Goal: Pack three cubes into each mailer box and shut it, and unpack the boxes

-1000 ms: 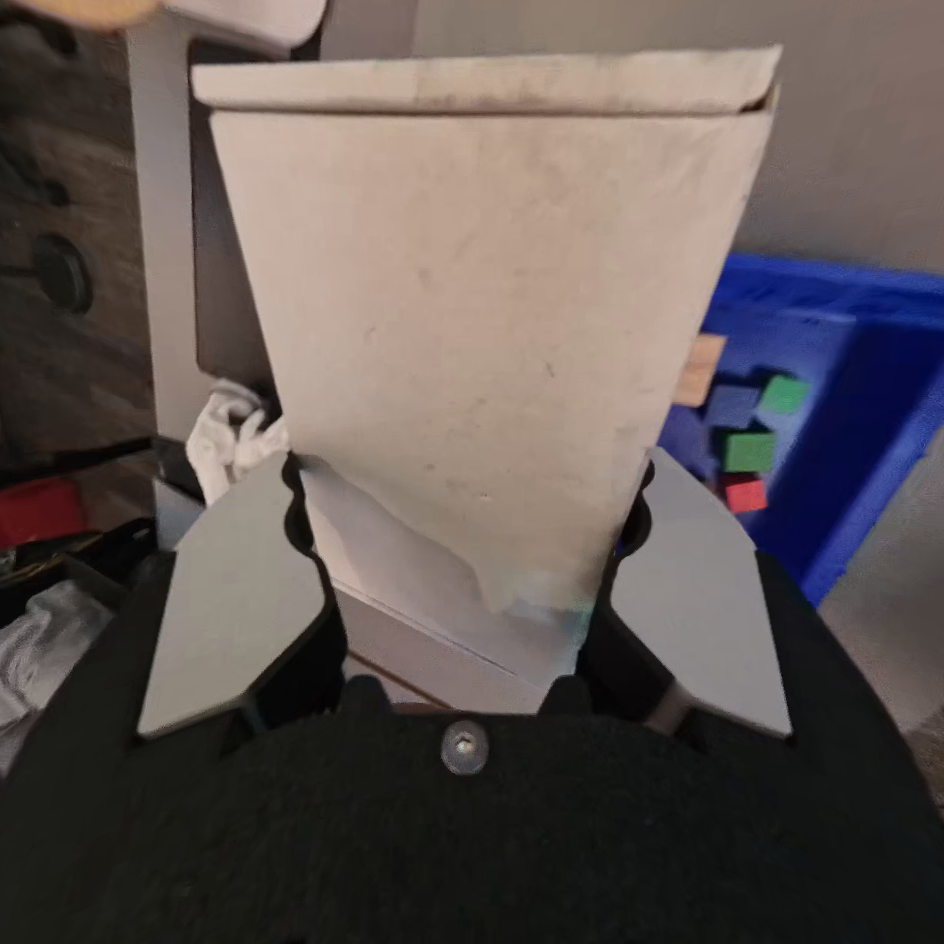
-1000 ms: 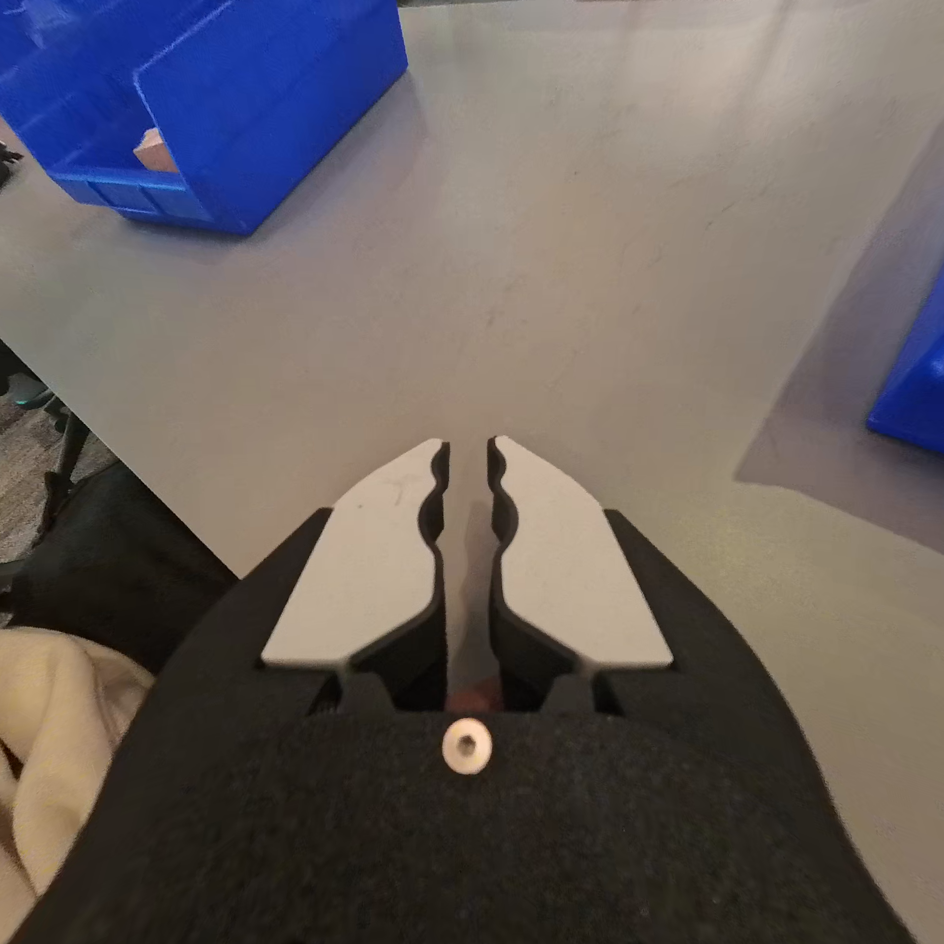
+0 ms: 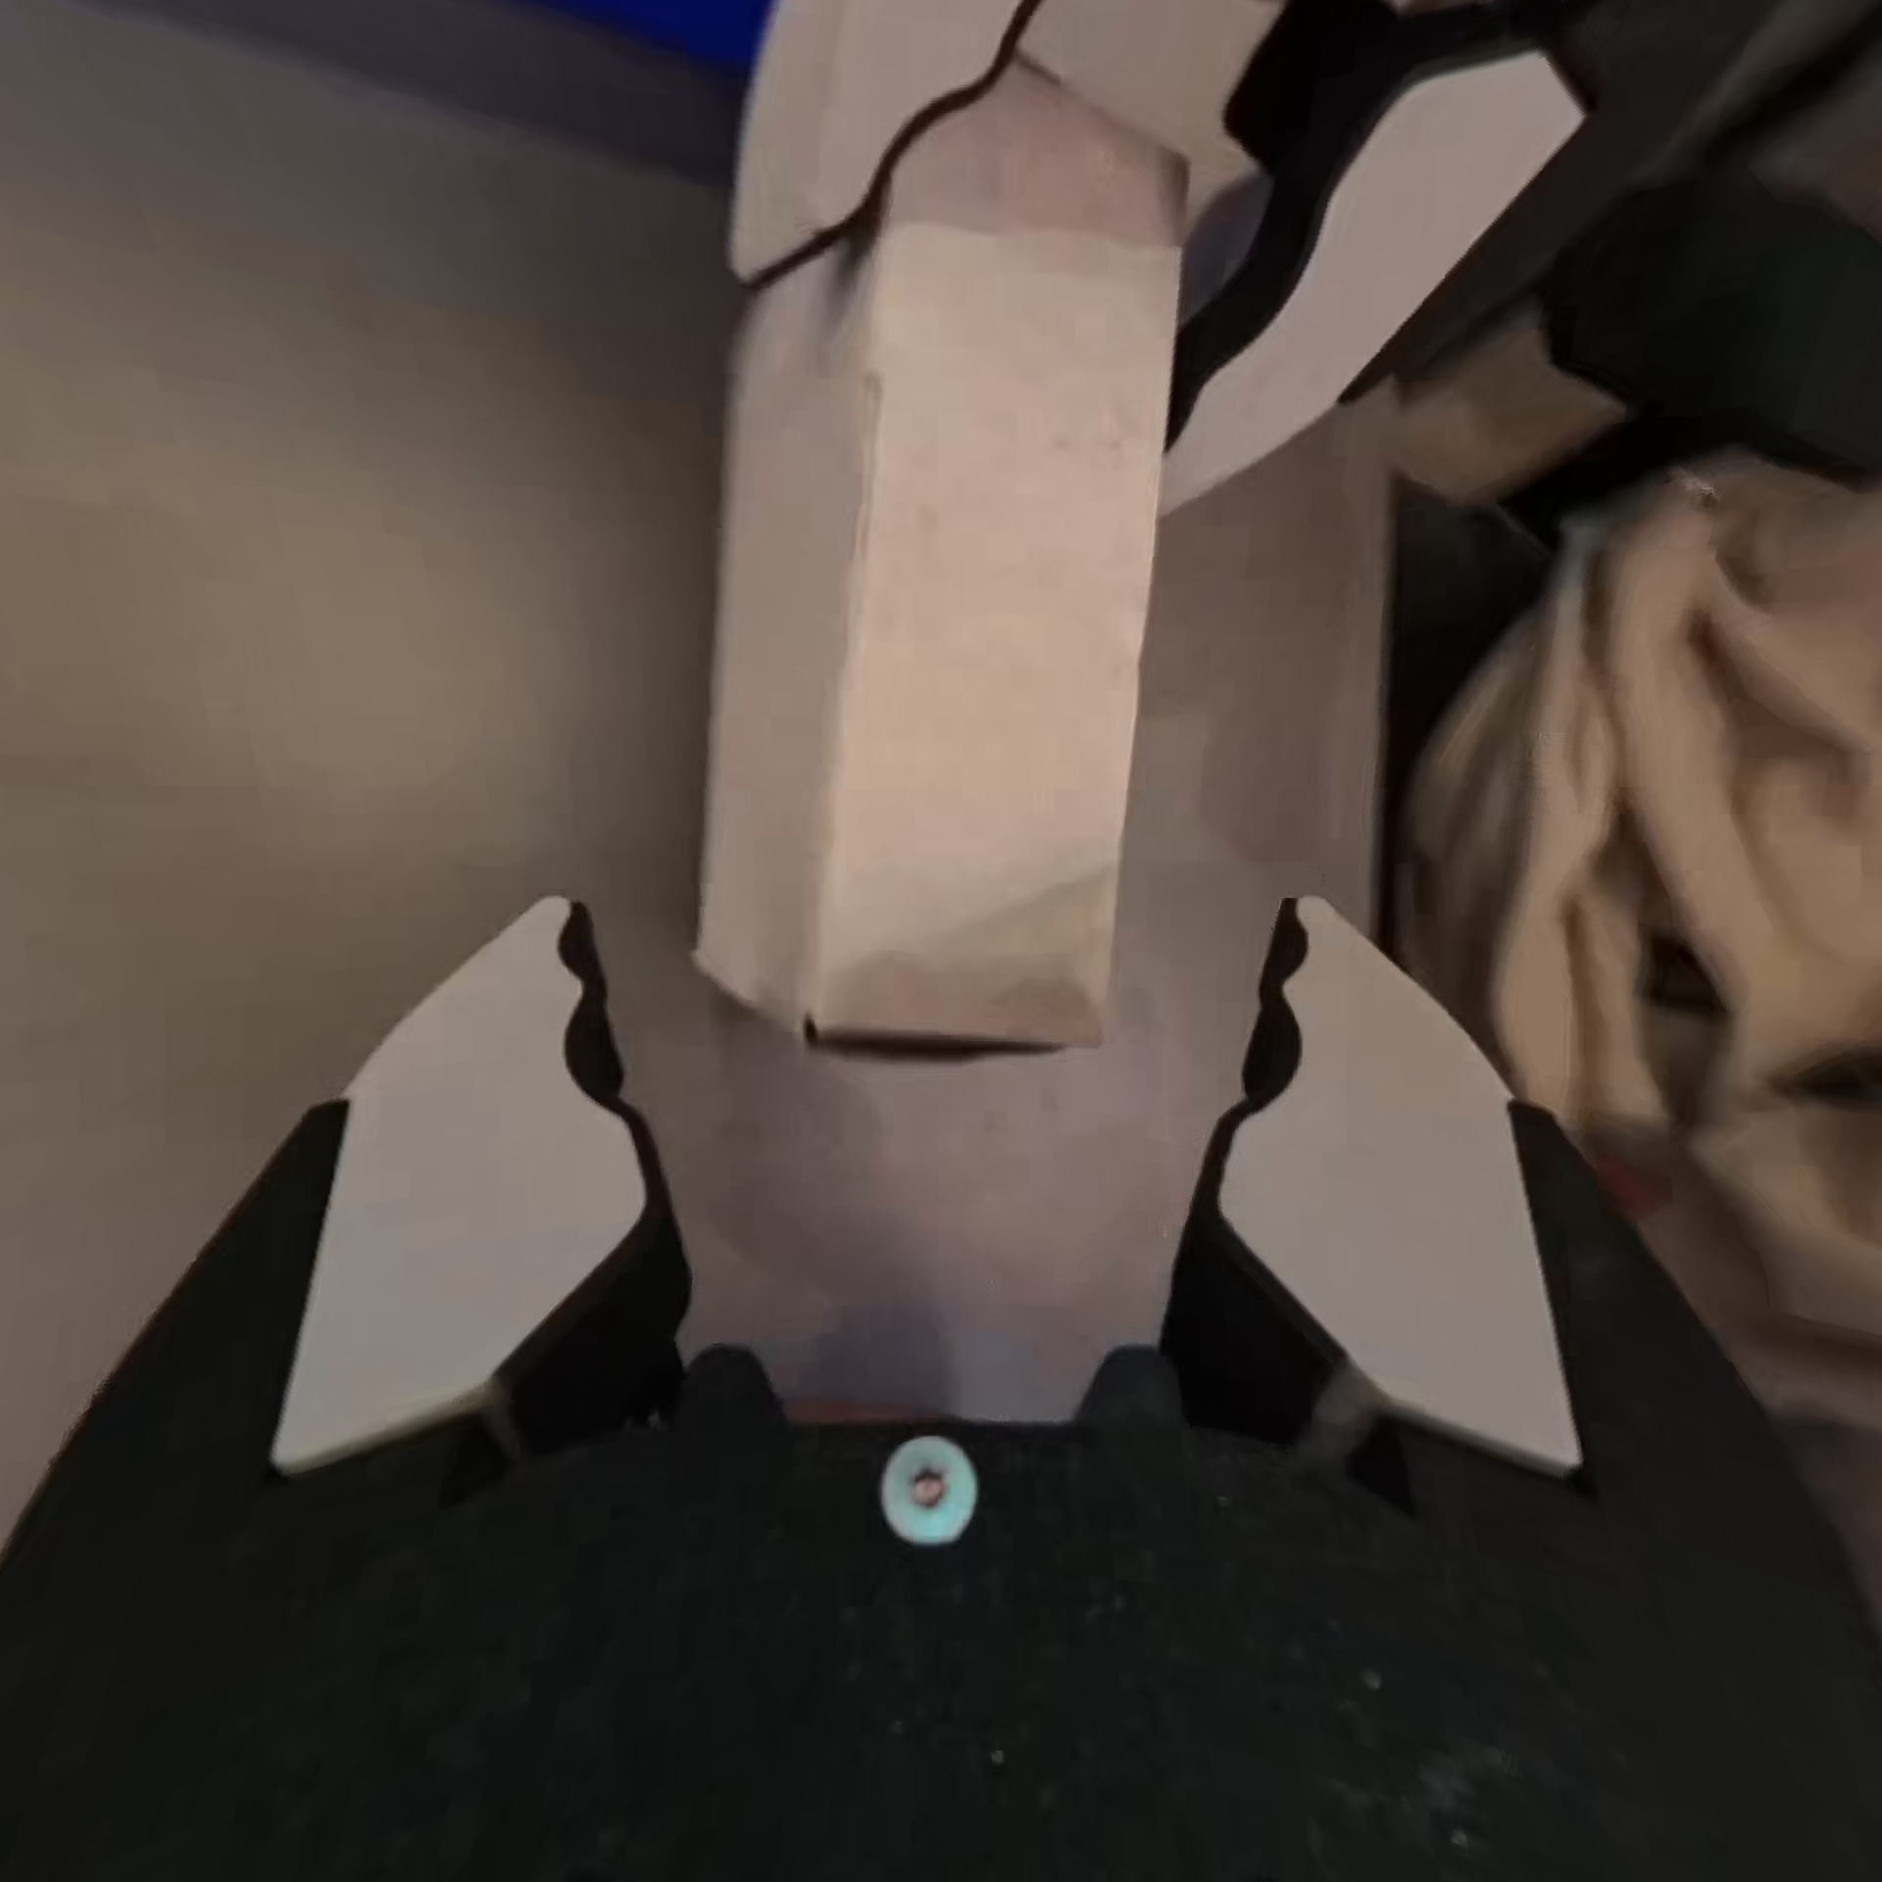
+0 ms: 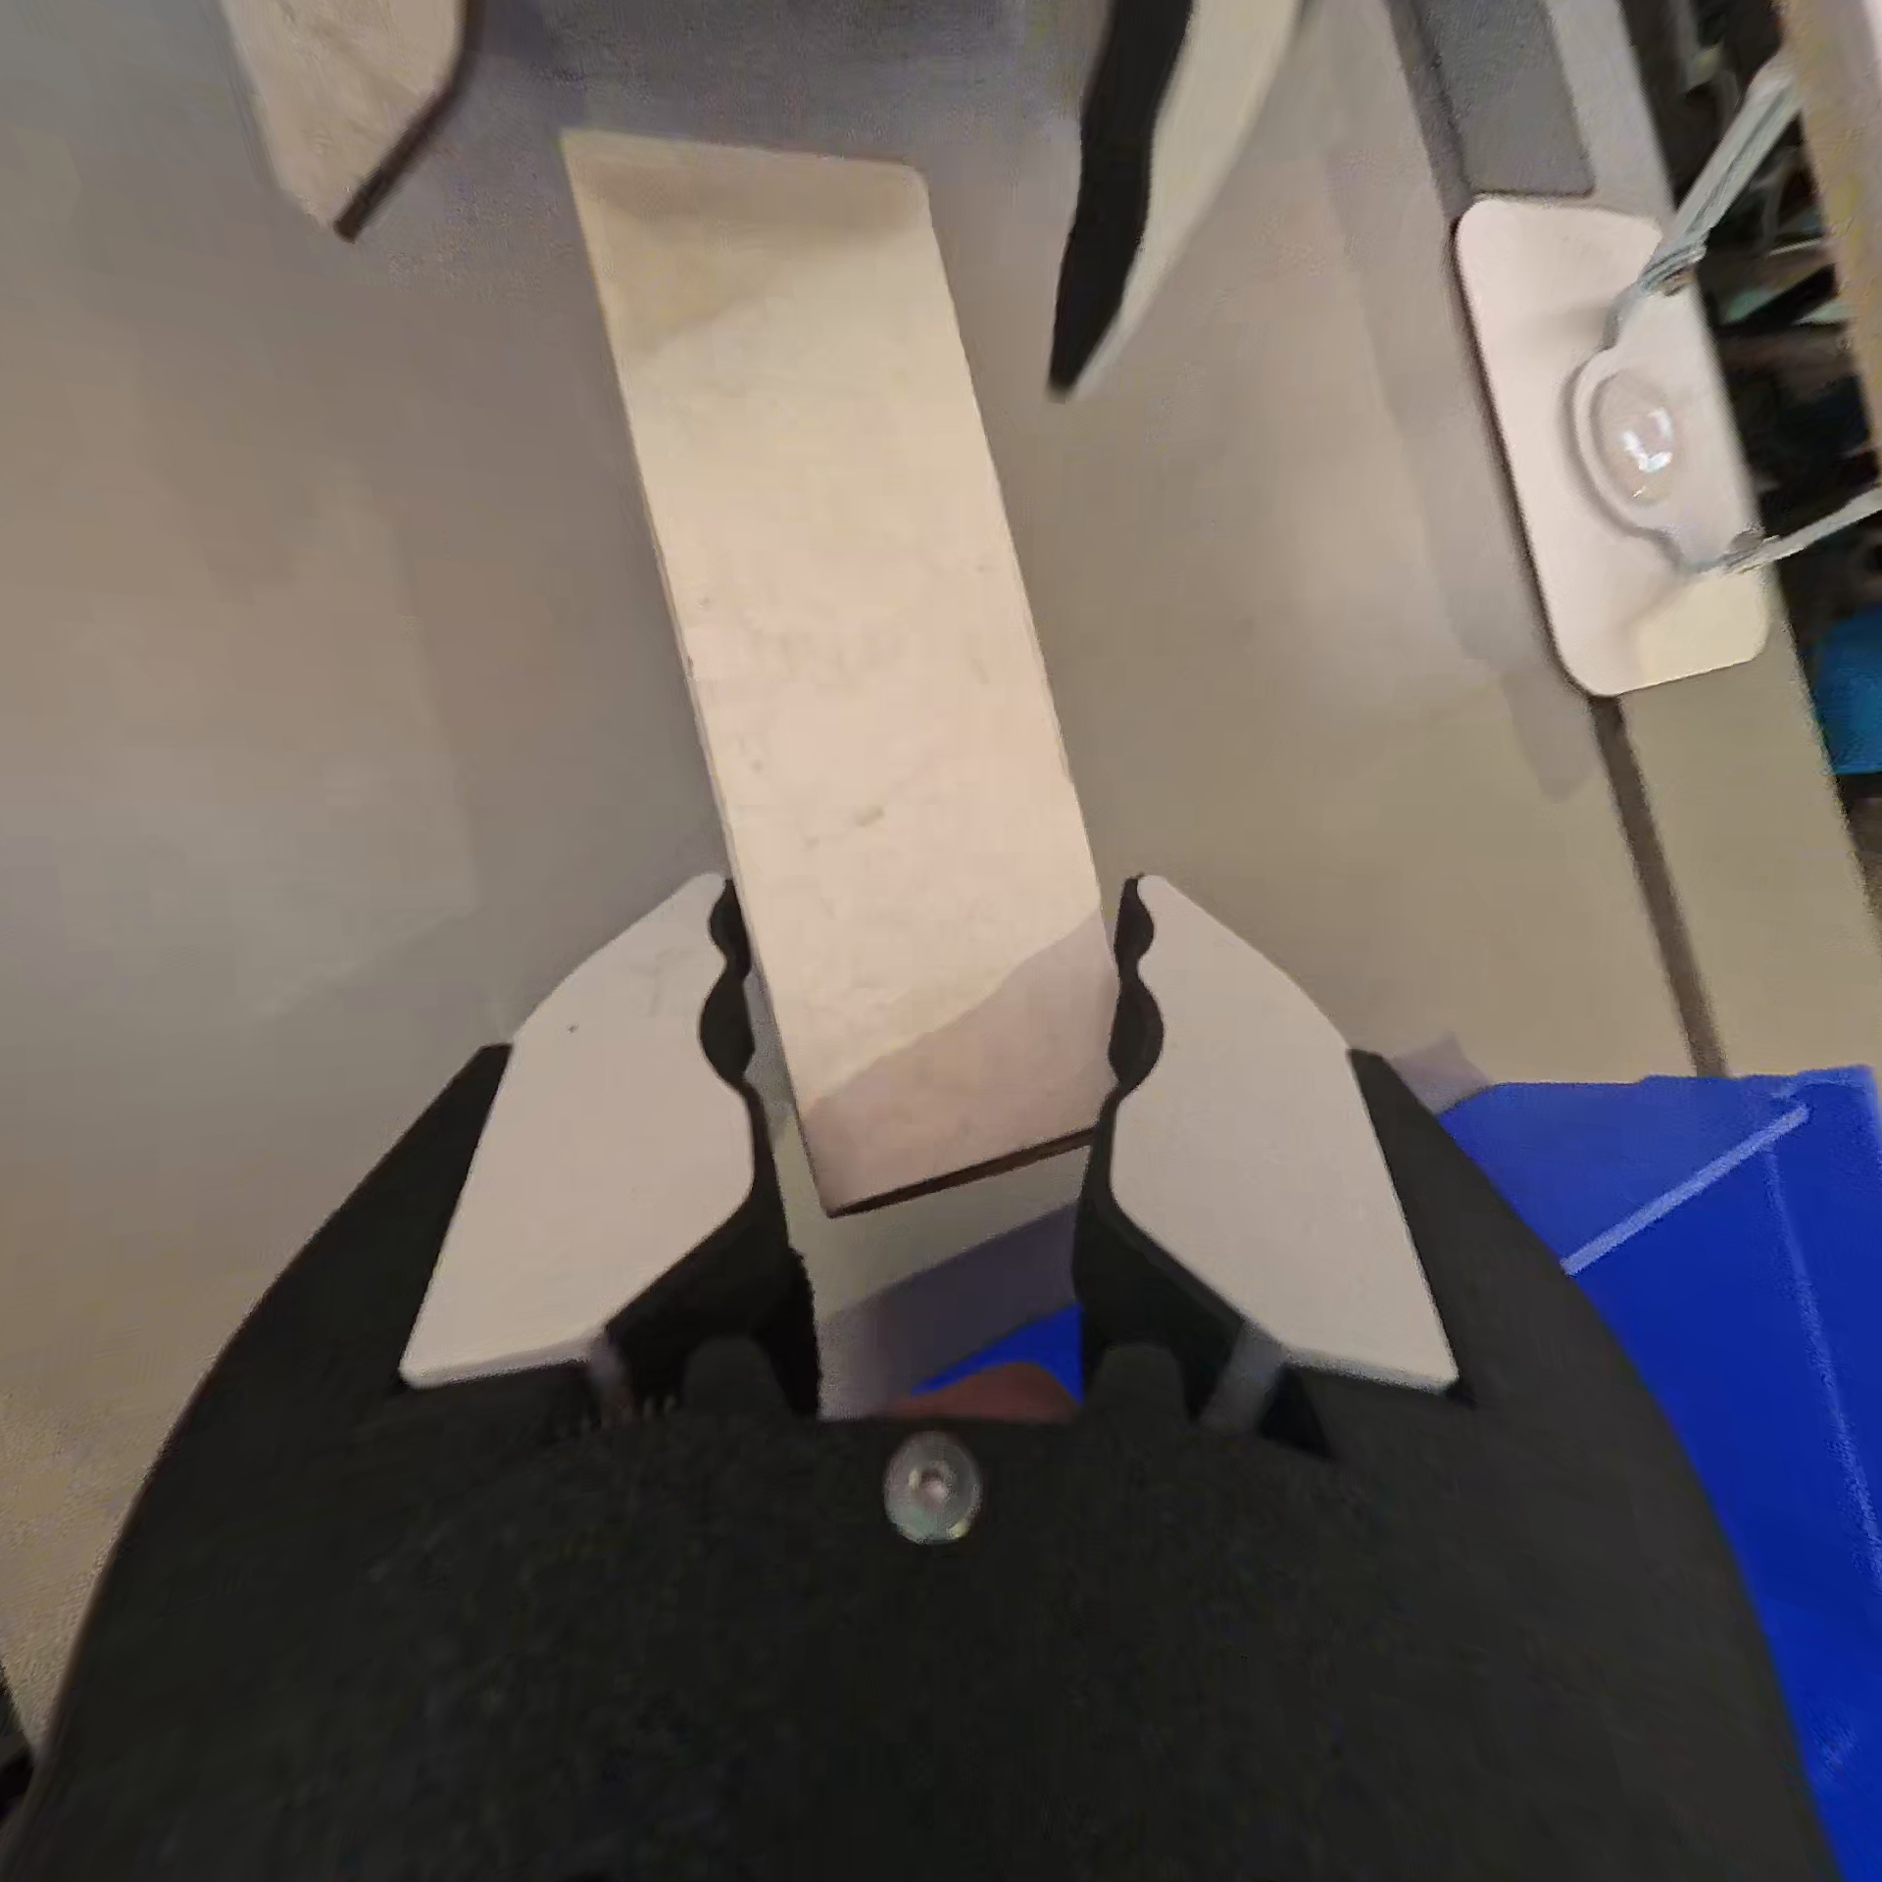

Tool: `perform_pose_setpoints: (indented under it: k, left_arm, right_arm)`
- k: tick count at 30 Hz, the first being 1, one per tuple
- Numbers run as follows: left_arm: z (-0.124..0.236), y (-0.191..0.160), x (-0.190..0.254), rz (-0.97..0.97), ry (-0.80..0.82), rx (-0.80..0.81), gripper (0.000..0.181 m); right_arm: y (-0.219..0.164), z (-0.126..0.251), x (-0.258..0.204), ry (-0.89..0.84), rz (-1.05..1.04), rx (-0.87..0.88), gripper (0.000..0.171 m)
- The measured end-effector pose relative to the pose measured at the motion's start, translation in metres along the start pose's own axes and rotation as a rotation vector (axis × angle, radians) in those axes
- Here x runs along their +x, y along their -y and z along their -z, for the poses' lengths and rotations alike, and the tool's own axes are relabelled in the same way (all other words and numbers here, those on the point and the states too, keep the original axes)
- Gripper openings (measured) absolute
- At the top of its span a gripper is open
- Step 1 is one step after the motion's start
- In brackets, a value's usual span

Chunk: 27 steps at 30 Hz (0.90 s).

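The right tool (image 4: pixel 922 1003) grips the box (image 4: pixel 845 631) by its end; the left tool (image 3: pixel 927 1003) gapes wide. The box could twist loose over the bench (image 4: pixel 255 611).

we see a plain grey desk (image 4: pixel 255 611) under soft, even light. at its right edge lies a white plate with a clear dome and wires (image 4: pixel 1619 448). in the left wrist view, crumpled beige cloth (image 3: pixel 1650 815) sits beyond the desk's edge.
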<state>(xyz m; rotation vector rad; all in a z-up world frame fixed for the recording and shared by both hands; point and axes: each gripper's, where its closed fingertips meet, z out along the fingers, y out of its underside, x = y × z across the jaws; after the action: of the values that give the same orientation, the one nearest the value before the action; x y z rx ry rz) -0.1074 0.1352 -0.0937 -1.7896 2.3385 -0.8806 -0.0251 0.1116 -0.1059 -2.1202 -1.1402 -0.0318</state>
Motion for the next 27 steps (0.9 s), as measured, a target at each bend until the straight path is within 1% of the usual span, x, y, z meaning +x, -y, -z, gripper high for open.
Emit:
perform_pose_setpoints:
  k: [2,5,7,8,11,13,14,16,18,21,23,25,27]
  left_arm:
    - [0.016,0.002,-0.005,0.023,0.244,0.196,0.120]
    - [0.017,-0.009,0.002,0.106,0.472,0.456,0.108]
    - [0.004,-0.020,-0.003,0.163,0.588,0.549,0.098]
    - [-0.003,-0.026,-0.009,0.191,0.642,0.572,0.097]
    - [-0.025,-0.027,-0.023,0.226,0.672,0.602,0.103]
    - [-0.033,-0.022,-0.031,0.161,0.670,0.590,0.107]
    - [-0.038,-0.017,-0.031,0.128,0.634,0.600,0.102]
    - [-0.047,-0.008,-0.028,0.088,0.554,0.618,0.088]
    - [-0.045,-0.006,-0.040,0.099,0.579,0.645,0.085]
    - [-0.043,-0.006,-0.044,0.157,0.501,0.671,0.084]
    - [-0.044,-0.006,-0.043,0.124,0.486,0.663,0.084]
    - [-0.046,-0.006,-0.041,0.078,0.495,0.644,0.084]
    - [-0.047,-0.005,-0.041,0.071,0.493,0.643,0.083]
  right_arm:
    - [0.000,0.007,0.005,0.063,-0.036,0.028,0.068]
    - [0.008,0.015,0.010,0.140,-0.055,0.060,0.067]
    - [0.013,0.014,0.010,0.180,-0.038,0.058,0.067]
    - [0.012,0.010,0.008,0.206,-0.021,0.027,0.067]
    - [0.001,-0.004,-0.001,0.265,0.099,-0.117,0.067]
    - [-0.006,-0.013,-0.002,0.277,0.201,-0.192,0.066]
    - [-0.007,-0.017,0.001,0.271,0.239,-0.203,0.066]
    - [-0.003,-0.023,0.005,0.296,0.249,-0.200,0.066]
    - [-0.002,-0.028,0.012,0.302,0.228,-0.205,0.067]
    - [0.016,-0.026,0.019,0.237,0.140,-0.126,0.067]
    - [0.047,-0.014,0.012,0.157,0.123,0.018,0.061]
    - [0.079,-0.005,-0.009,0.096,0.177,0.164,0.054]
    - [0.098,-0.009,-0.020,0.013,0.231,0.219,0.047]
